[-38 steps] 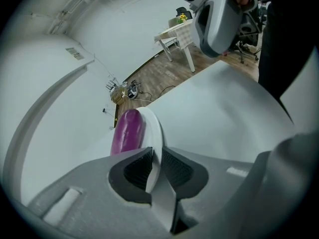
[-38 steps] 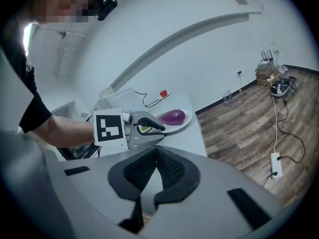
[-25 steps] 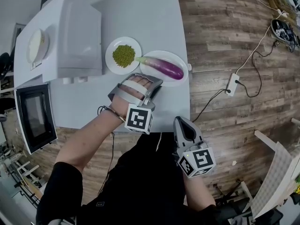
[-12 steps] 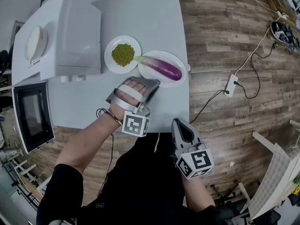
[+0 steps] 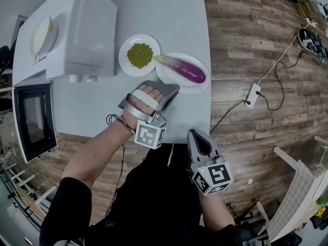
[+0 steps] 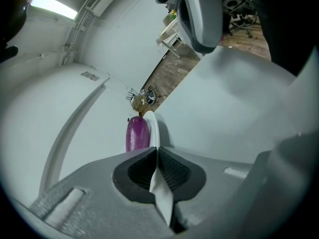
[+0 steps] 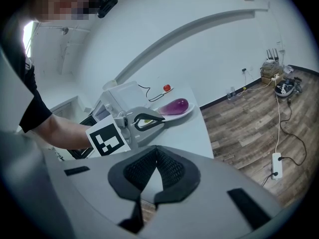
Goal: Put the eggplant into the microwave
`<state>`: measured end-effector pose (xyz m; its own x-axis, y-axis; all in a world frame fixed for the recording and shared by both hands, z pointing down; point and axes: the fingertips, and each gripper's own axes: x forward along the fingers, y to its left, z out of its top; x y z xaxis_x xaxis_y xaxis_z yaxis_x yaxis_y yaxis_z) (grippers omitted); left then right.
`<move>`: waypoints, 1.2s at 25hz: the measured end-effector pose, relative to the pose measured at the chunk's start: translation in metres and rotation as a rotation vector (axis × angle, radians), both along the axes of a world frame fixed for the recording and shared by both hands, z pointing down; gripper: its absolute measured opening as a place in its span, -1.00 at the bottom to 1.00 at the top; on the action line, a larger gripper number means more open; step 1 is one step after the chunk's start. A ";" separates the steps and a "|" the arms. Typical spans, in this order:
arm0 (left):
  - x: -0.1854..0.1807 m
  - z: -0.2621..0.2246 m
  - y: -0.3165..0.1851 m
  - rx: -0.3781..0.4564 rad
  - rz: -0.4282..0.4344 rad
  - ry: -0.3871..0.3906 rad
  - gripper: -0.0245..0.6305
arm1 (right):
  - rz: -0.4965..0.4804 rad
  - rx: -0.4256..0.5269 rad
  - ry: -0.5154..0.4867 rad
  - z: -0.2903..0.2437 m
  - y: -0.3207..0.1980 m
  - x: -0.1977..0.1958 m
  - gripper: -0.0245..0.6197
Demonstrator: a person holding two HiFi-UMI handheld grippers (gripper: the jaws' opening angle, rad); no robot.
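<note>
The purple eggplant (image 5: 185, 70) lies on a white plate (image 5: 200, 84) near the table's right edge, and also shows in the left gripper view (image 6: 136, 133) and the right gripper view (image 7: 174, 105). The white microwave (image 5: 82, 29) stands at the far left with its door (image 5: 33, 119) swung open. My left gripper (image 5: 173, 90) rests on the table just short of the eggplant plate; its jaws have just been closing and now meet with nothing between them (image 6: 154, 151). My right gripper (image 5: 197, 135) hangs shut and empty (image 7: 156, 151) off the table's near edge, by the person's body.
A small plate of green beans (image 5: 139, 55) sits between the microwave and the eggplant plate. A white dish (image 5: 42, 35) lies on top of the microwave. A power strip (image 5: 254, 91) with cables lies on the wooden floor to the right.
The left gripper's jaws have drawn together while it stayed by the eggplant plate, tilting a little. The right gripper has kept its place.
</note>
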<state>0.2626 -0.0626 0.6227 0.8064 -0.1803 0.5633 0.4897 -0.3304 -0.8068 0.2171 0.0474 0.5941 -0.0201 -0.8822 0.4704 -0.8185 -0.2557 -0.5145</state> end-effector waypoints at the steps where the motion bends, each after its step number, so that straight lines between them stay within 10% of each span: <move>1: -0.001 0.000 0.000 0.003 0.002 0.010 -0.86 | -0.004 -0.002 0.001 0.000 0.000 -0.001 -0.88; 30: -0.015 -0.031 -0.020 0.150 -0.034 0.167 -0.87 | -0.124 -0.003 0.034 -0.013 -0.025 -0.004 -0.88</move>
<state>0.2472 -0.0828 0.5918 0.8782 -0.2806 0.3874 0.3361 -0.2142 -0.9171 0.2133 0.0228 0.5809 -0.1133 -0.8725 0.4752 -0.8607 -0.1528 -0.4857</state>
